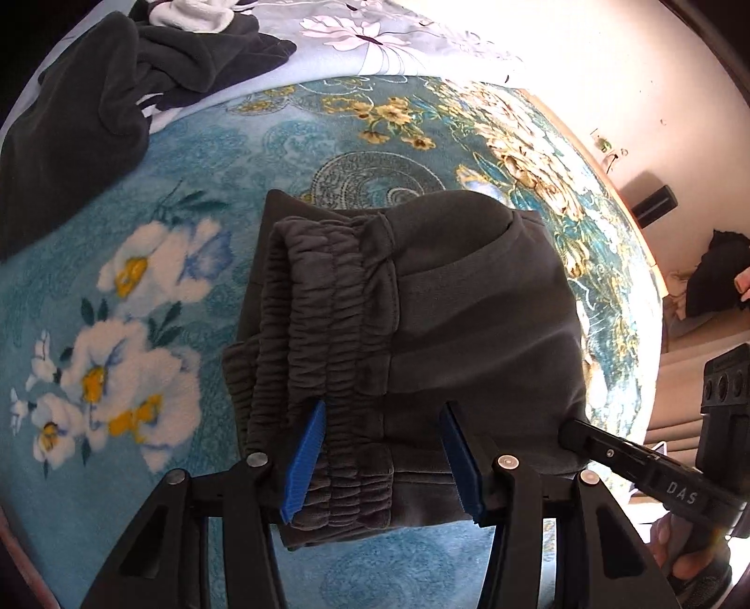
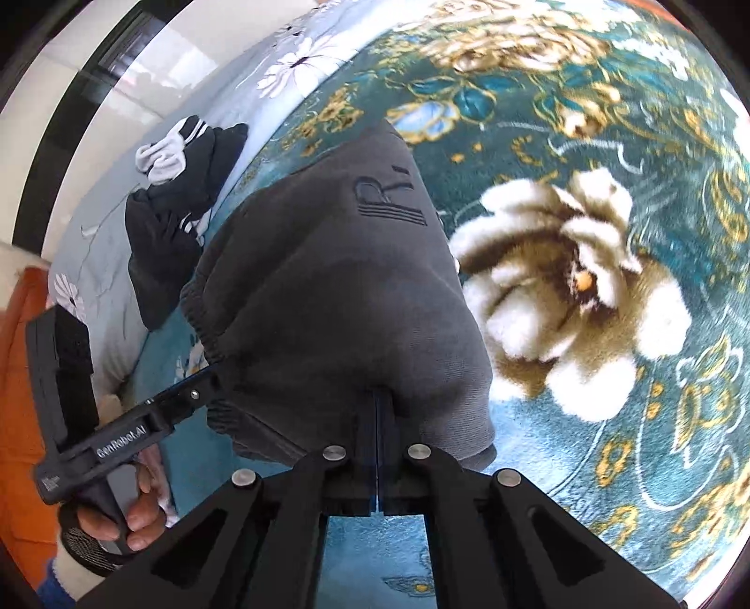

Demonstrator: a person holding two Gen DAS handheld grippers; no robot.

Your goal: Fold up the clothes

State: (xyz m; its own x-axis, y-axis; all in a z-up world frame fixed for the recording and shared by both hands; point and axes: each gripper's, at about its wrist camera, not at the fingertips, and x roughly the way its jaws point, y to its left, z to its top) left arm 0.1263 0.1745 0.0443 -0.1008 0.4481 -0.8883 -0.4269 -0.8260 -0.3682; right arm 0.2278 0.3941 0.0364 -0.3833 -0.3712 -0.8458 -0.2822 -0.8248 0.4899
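Note:
A folded dark grey pair of sweatpants [image 1: 422, 300] lies on the teal floral blanket [image 1: 140, 281], its ribbed elastic waistband [image 1: 337, 356] toward me. My left gripper [image 1: 382, 412] is open, its blue pads on either side of the waistband at the near edge. My right gripper [image 2: 377, 398] is shut on the near edge of the same sweatpants [image 2: 337, 290], which show an embossed "R" logo. The right gripper also shows in the left wrist view [image 1: 569, 433], at the garment's right corner. The left gripper shows in the right wrist view [image 2: 206, 375] at the garment's left edge.
A heap of dark clothes with a white piece [image 1: 117, 93] lies at the far left on a pale floral sheet [image 1: 375, 37]; it also shows in the right wrist view [image 2: 178, 196]. The bed edge and a wall [image 1: 633, 93] are on the right.

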